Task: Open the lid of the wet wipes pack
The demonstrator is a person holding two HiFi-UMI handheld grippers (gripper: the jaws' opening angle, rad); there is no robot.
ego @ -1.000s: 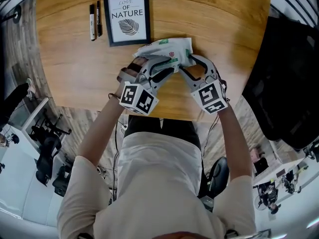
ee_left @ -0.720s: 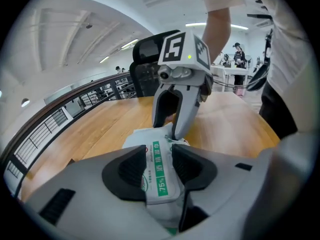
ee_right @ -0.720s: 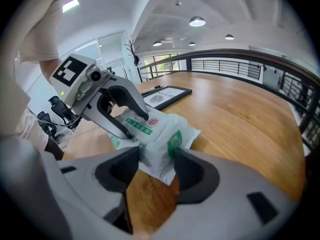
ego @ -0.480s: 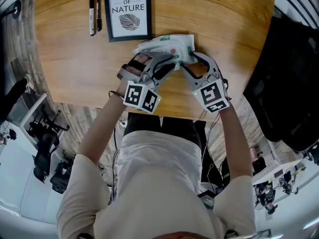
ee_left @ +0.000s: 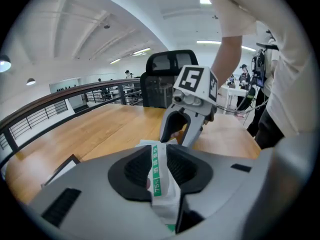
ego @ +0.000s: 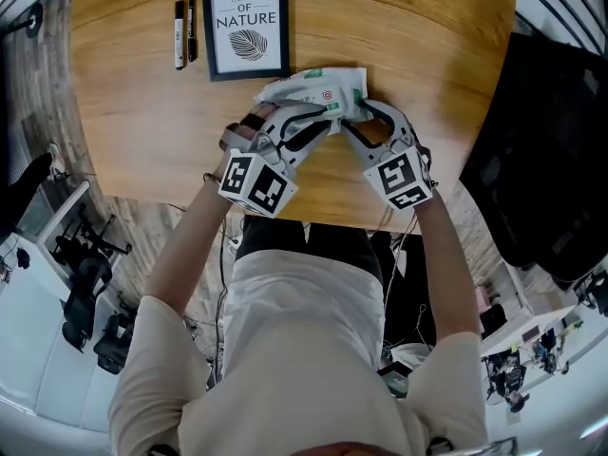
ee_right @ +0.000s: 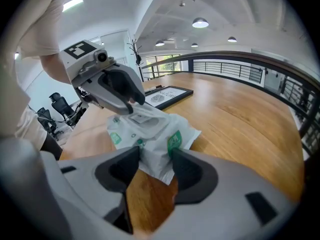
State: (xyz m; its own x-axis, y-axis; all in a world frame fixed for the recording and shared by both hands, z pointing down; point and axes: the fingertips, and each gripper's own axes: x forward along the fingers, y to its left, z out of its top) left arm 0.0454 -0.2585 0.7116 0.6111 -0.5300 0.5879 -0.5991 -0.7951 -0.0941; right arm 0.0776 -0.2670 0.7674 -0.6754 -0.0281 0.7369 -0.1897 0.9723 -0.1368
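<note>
A white wet wipes pack (ego: 318,85) with green print lies on the wooden table (ego: 142,112), near its front edge. My left gripper (ego: 328,120) reaches onto the pack from the left. Its jaws have just been closing, and a white fold of the pack with a green strip (ee_left: 159,170) is pinched between them. In the right gripper view the left gripper's tips (ee_right: 131,106) sit at the lid label on top of the pack. My right gripper (ego: 353,120) is shut on the pack's crumpled near edge (ee_right: 156,151).
A framed "Love of Nature" picture (ego: 247,28) lies just behind the pack, with two black markers (ego: 183,32) to its left. A black chair (ego: 541,150) stands off the table's right side. The table's front edge runs right under both hands.
The left gripper's jaws have narrowed onto the pack's fold, and its marker cube has shifted slightly left. The right gripper and the pack have stayed put.
</note>
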